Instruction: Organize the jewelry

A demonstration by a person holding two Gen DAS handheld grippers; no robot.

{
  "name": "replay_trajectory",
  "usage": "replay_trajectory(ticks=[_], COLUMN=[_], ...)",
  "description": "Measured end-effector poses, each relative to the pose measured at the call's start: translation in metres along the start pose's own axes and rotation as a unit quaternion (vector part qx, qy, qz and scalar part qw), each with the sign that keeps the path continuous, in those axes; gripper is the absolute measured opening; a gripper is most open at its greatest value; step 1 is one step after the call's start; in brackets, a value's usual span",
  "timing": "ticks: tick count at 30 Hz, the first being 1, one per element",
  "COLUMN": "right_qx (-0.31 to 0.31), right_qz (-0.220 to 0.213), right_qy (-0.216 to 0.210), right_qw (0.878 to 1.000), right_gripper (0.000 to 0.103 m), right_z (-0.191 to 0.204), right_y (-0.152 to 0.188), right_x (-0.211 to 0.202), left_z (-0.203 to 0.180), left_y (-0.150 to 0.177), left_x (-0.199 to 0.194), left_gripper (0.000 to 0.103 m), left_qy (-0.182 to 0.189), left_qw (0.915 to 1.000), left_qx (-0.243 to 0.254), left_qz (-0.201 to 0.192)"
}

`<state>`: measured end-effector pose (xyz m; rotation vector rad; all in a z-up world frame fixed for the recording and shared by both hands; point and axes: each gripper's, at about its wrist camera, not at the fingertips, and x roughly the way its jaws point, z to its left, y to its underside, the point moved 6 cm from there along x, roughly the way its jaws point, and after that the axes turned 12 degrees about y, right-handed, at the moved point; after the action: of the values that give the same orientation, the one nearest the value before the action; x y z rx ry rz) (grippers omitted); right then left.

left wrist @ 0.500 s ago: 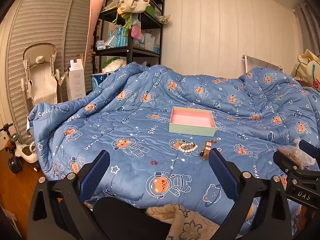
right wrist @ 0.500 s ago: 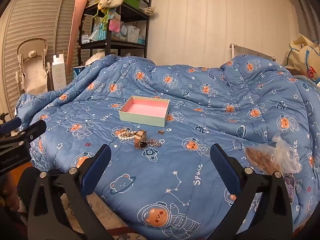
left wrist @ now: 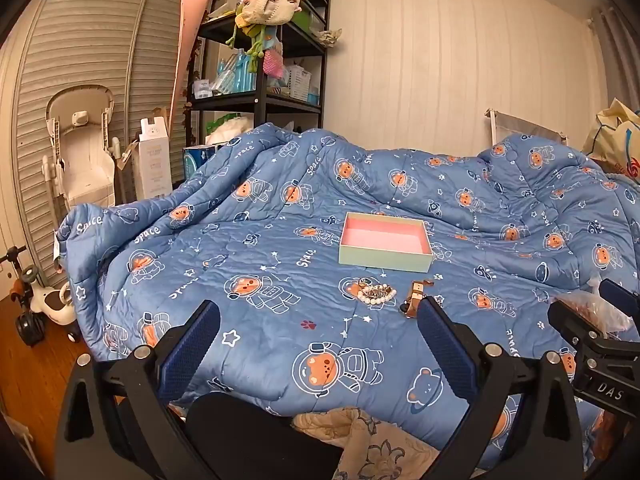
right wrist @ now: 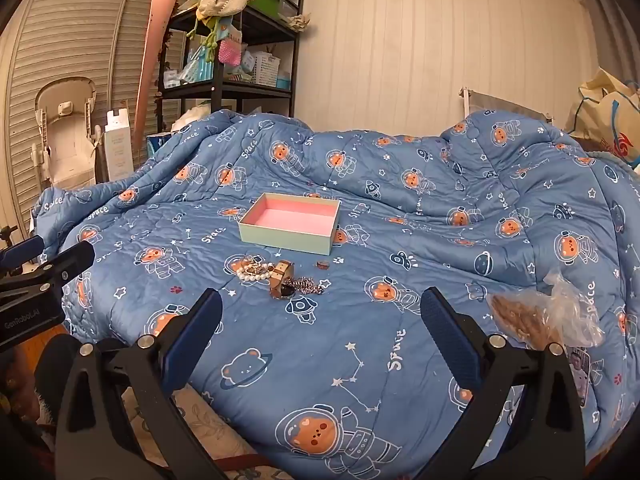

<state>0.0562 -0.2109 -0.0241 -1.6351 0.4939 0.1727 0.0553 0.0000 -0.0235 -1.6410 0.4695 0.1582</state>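
Both the left gripper (left wrist: 318, 330) and the right gripper (right wrist: 322, 318) hover over the near edge of a blue quilt (right wrist: 400, 168) with their jaws spread wide and nothing between them. An open box (right wrist: 290, 222) with a pink inside sits on the quilt farther away. Just on its near side lies the jewelry: a pearl bracelet (right wrist: 252, 274), a watch (right wrist: 282, 280) touching a chain (right wrist: 308, 284), and a small ring (right wrist: 323, 265) slightly apart; a clear plastic bag (right wrist: 548, 316) lies well off to the right.
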Motion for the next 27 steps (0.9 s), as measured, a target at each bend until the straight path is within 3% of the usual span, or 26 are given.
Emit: replay_trajectory(ticks=[27], right_qx=[0.0], right_qz=[-0.001], right_qy=[0.003], right_qw=[1.0], right_gripper=[0.098], right_z=[-0.0015], right_y=[0.0002], right_x=[0.0014], left_z=[-0.0001], left_y=[0.0001], left_x=[0.0], left_gripper=[0.097], left_qy=[0.0], left_qw=[1.0], left_qx=[0.0], left_qz=[0.001])
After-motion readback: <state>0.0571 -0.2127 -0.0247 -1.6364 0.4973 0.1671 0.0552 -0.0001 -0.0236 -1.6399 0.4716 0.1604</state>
